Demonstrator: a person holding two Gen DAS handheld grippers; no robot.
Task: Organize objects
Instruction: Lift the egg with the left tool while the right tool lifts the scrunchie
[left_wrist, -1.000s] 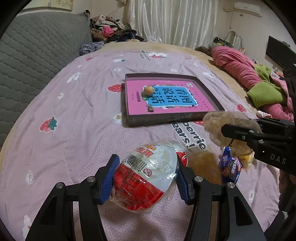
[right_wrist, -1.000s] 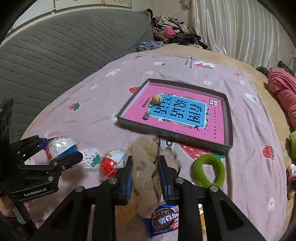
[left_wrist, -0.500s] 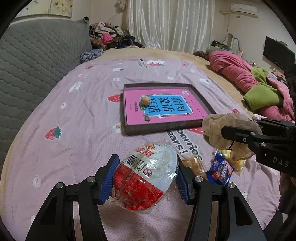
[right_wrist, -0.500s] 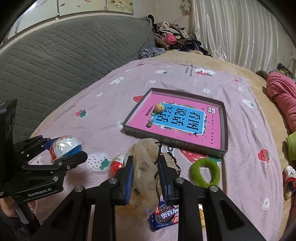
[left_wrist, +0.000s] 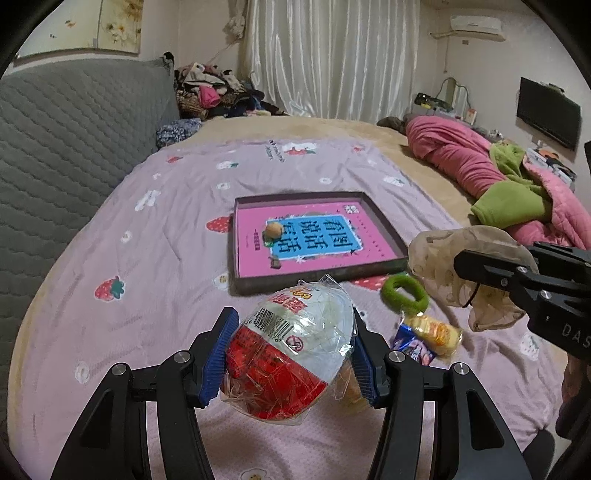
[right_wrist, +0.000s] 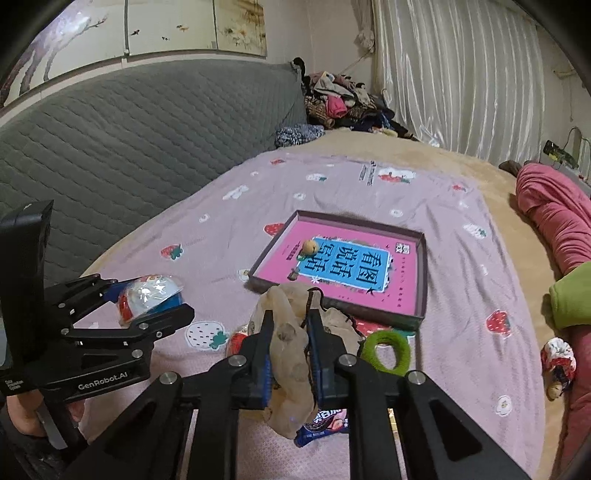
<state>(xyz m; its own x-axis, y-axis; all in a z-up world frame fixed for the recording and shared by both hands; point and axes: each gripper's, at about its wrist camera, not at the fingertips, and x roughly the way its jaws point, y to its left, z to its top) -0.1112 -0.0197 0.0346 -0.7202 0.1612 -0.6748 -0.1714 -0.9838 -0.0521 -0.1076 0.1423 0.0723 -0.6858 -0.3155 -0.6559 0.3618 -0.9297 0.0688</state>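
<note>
Your left claw (left_wrist: 291, 354) is clamped on a plastic-wrapped red-and-white toy egg (left_wrist: 291, 347), held above the bed (left_wrist: 155, 258). Your right claw (right_wrist: 288, 350) pinches a beige mesh pouch (right_wrist: 288, 373), also lifted clear of the lilac strawberry-print sheet (right_wrist: 461, 295). Ahead on that sheet lies a shallow box (left_wrist: 236, 266) with a pink and blue printed bottom and a small round ball (left_wrist: 274, 230) inside. Just beside its near edge sits a green ring (left_wrist: 404, 291), with snack packets (left_wrist: 428, 336) nearer you. A grey quilted headboard (right_wrist: 129, 129) runs along the left, white curtains (left_wrist: 332, 55) hang behind, and pink bedding (left_wrist: 461, 155) lies at the right.
</note>
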